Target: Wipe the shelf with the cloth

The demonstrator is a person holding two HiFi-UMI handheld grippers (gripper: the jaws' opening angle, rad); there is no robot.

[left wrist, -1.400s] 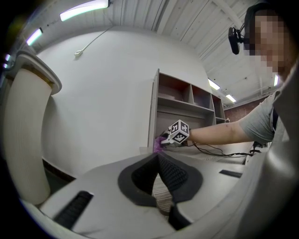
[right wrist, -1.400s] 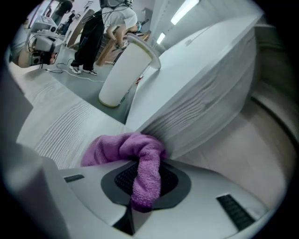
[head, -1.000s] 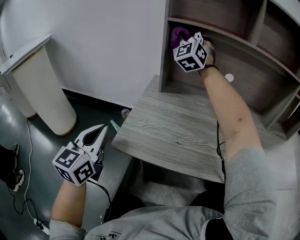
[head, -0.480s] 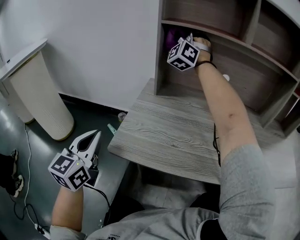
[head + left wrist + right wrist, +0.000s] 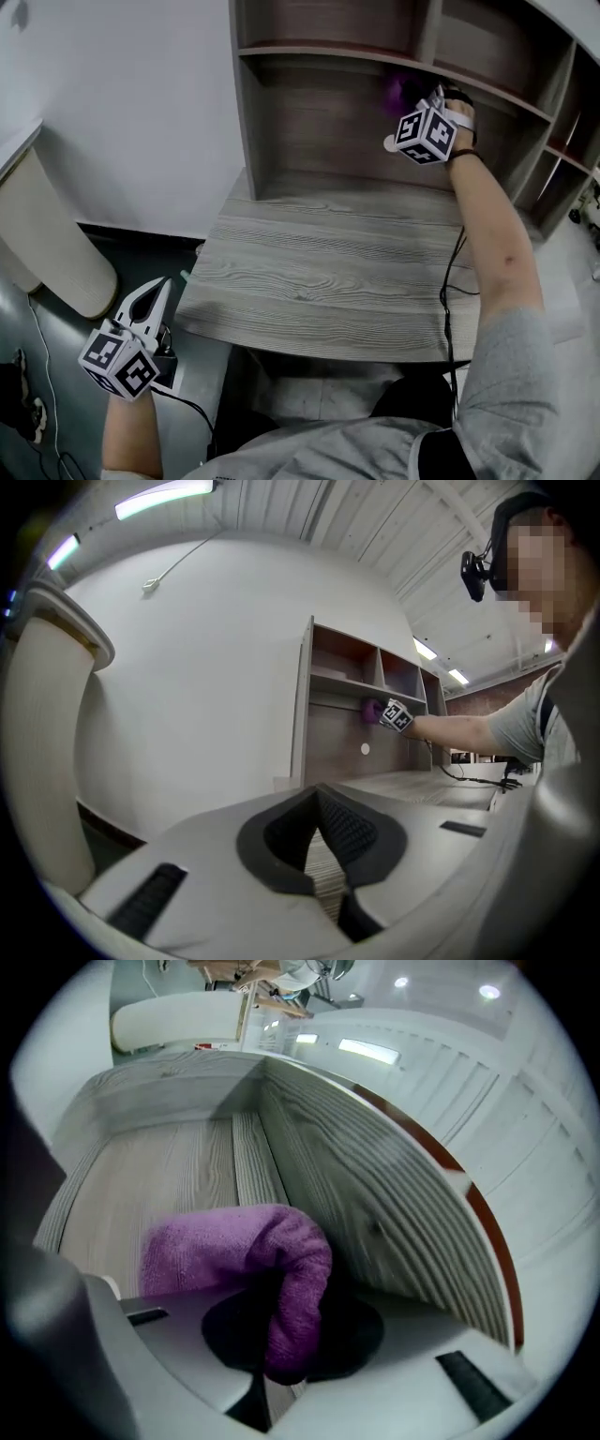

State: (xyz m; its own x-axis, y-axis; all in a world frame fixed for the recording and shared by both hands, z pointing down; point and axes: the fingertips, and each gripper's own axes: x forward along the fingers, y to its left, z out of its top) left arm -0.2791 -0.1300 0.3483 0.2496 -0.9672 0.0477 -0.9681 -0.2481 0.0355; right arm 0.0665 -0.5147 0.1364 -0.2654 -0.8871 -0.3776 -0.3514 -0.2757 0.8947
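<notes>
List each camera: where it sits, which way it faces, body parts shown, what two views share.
Head view: head-mounted, facing down at desk and shelf; left arm, right arm, left gripper, right gripper.
Left gripper view: low beside the desk, facing the shelf; its shut jaws, right arm.
Right gripper view: inside the shelf, along its board; jaws shut on cloth.
Shared: first two show the right gripper.

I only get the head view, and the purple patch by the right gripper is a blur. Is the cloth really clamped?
Observer: Yes. The right gripper view shows the right gripper shut on the purple cloth, a fold pinched between its jaws.
Operator: Is it on the shelf board?
Observer: Its loose end lies on the wood-grain shelf.
Operator: And the left gripper?
Observer: Its own view shows the left gripper shut, nothing between its jaws.
</notes>
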